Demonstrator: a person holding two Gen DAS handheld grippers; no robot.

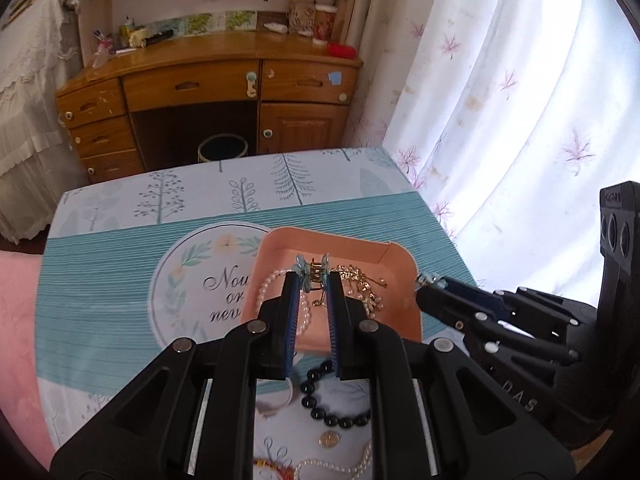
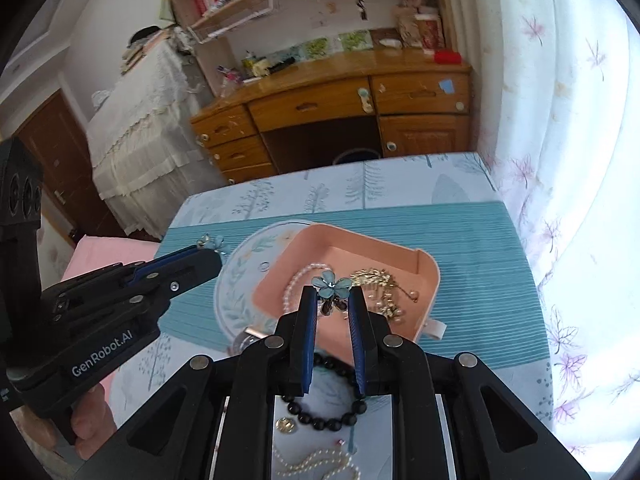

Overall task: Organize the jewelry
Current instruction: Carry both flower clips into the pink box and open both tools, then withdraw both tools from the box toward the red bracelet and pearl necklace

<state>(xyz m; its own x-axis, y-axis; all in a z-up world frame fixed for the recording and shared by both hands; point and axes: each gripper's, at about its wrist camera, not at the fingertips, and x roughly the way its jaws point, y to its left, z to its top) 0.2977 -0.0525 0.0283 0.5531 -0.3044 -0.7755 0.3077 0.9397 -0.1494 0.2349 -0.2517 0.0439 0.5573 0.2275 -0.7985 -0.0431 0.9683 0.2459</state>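
Observation:
A pink tray (image 1: 400, 276) (image 2: 424, 276) sits on the patterned table and holds a pearl bracelet (image 1: 266, 284) (image 2: 298, 278) and gold jewelry (image 1: 360, 280) (image 2: 380, 280). My left gripper (image 1: 312, 276) (image 2: 208, 246) is shut on a blue flower hair claw (image 1: 312, 270) over the tray. My right gripper (image 2: 332, 286) (image 1: 430, 280) is shut on a blue flower piece with dark drops (image 2: 331, 284) over the tray's near part. A black bead bracelet (image 1: 332, 408) (image 2: 324, 416), a gold coin (image 1: 329, 438) (image 2: 285, 425) and a pearl strand (image 1: 340, 466) (image 2: 316, 466) lie on the table near me.
A wooden desk with drawers (image 1: 200, 88) (image 2: 320, 108) stands beyond the table, with a bin (image 1: 222, 148) under it. A floral curtain (image 1: 500, 100) (image 2: 560, 140) hangs on the right. A small ring (image 2: 264, 267) and a white bangle (image 1: 276, 404) lie on the tablecloth.

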